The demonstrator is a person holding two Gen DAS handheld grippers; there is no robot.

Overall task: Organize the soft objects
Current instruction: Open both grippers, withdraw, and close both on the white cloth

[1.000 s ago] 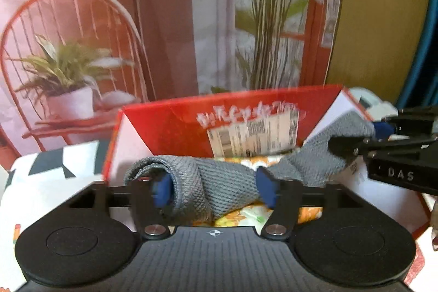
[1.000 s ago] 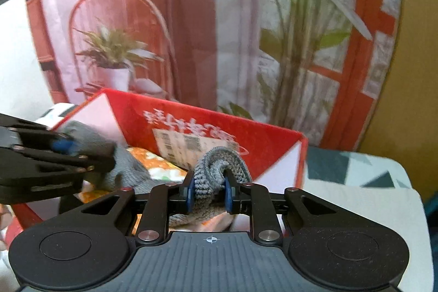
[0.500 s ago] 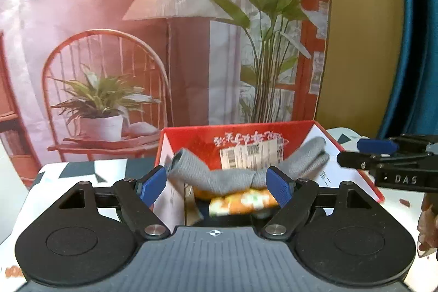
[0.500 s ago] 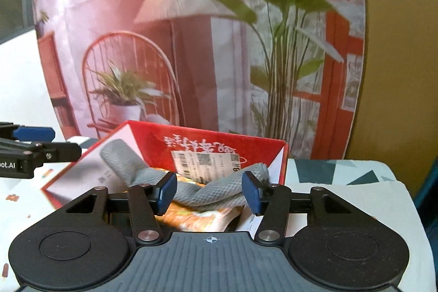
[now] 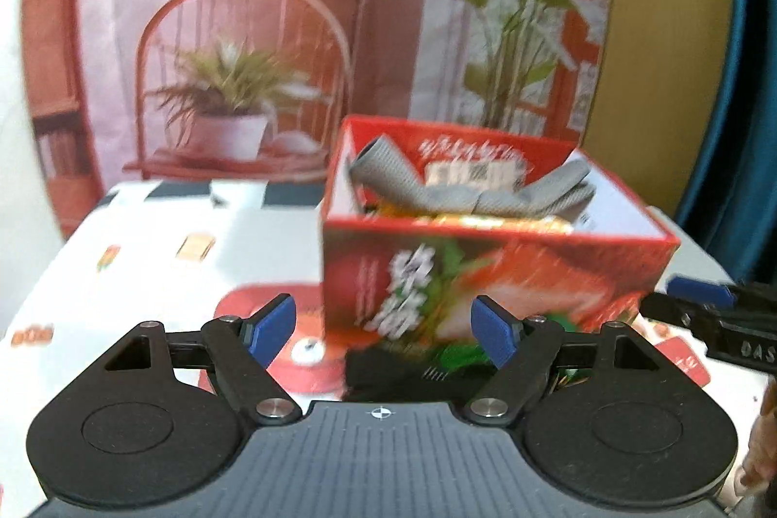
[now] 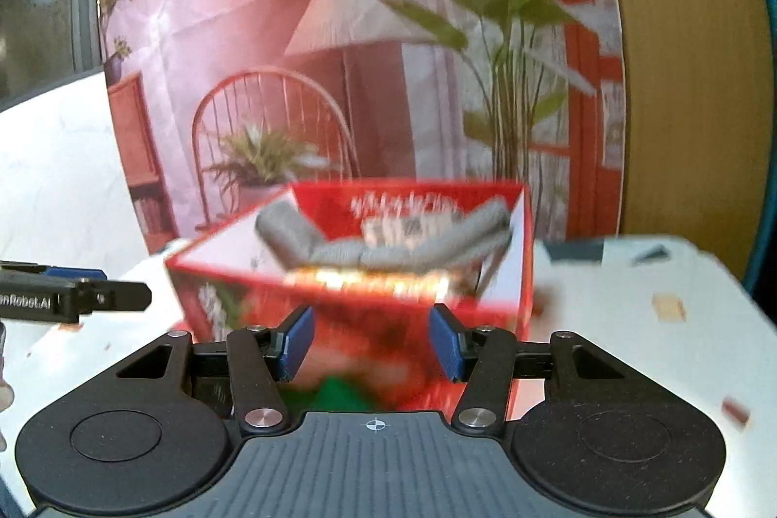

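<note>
A grey knitted cloth (image 5: 466, 190) lies draped across the top of an open red box (image 5: 485, 270), over orange-patterned items inside. It also shows in the right wrist view (image 6: 383, 246), in the same red box (image 6: 349, 314). My left gripper (image 5: 386, 326) is open and empty, held back in front of the box's near wall. My right gripper (image 6: 371, 341) is open and empty, also in front of the box. A dark object (image 5: 388, 365) lies just below the box, near the left fingers.
The box stands on a white patterned tablecloth (image 5: 194, 246) with red round prints. A printed backdrop (image 5: 291, 8) with chair, lamp and plants hangs behind. The right gripper shows at the right edge of the left wrist view (image 5: 714, 314). The left one shows in the right wrist view (image 6: 73, 294).
Both grippers let go of the grey cloth, opened, and pulled back and up from the box. The cloth now rests in the box.
</note>
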